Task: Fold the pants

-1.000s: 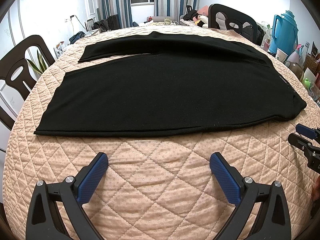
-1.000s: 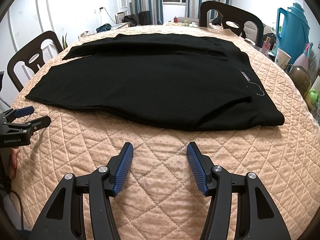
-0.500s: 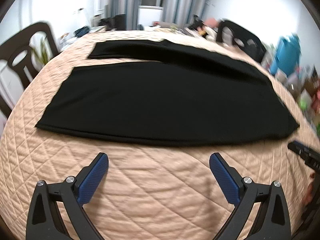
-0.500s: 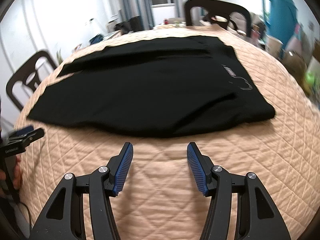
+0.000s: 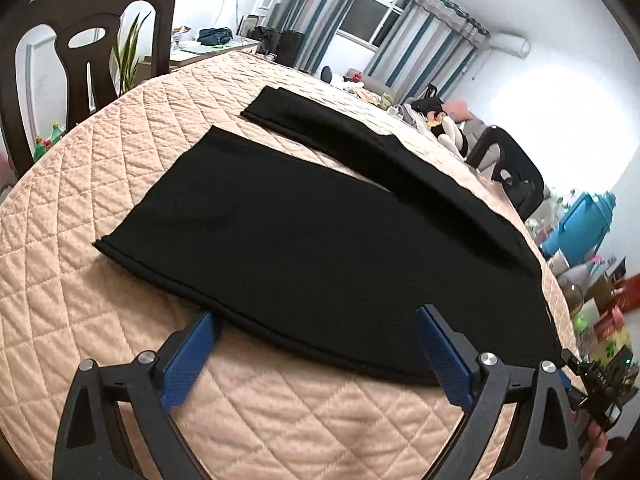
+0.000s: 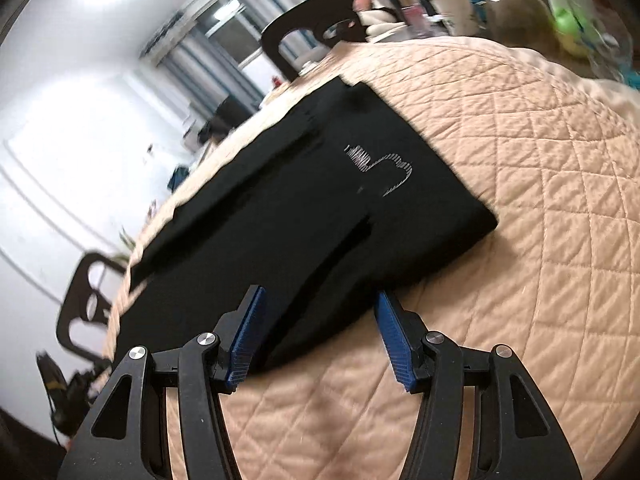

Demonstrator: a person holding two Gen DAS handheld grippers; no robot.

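Note:
Black pants (image 5: pixel 320 232) lie flat on the quilted peach table cover (image 5: pixel 80 208), both legs spread apart toward the far left. My left gripper (image 5: pixel 316 320) is open, its blue pads straddling the near hem edge of the closer leg. My right gripper (image 6: pixel 318 304) is open at the near edge of the waist end (image 6: pixel 320 216), where a white embroidered logo (image 6: pixel 384 168) shows. The right gripper also shows at the lower right of the left wrist view (image 5: pixel 592 380). Neither gripper holds cloth.
Dark chairs stand around the table: one at the far left (image 5: pixel 80 52), one at the back right (image 5: pixel 516 176), one behind the waist end (image 6: pixel 320 12). A blue jug (image 5: pixel 580 220), cups and bottles (image 6: pixel 448 4) crowd the right side beyond the table edge.
Both grippers have moved forward and tilted, from hovering short of the pants to their near edge. Both stay open.

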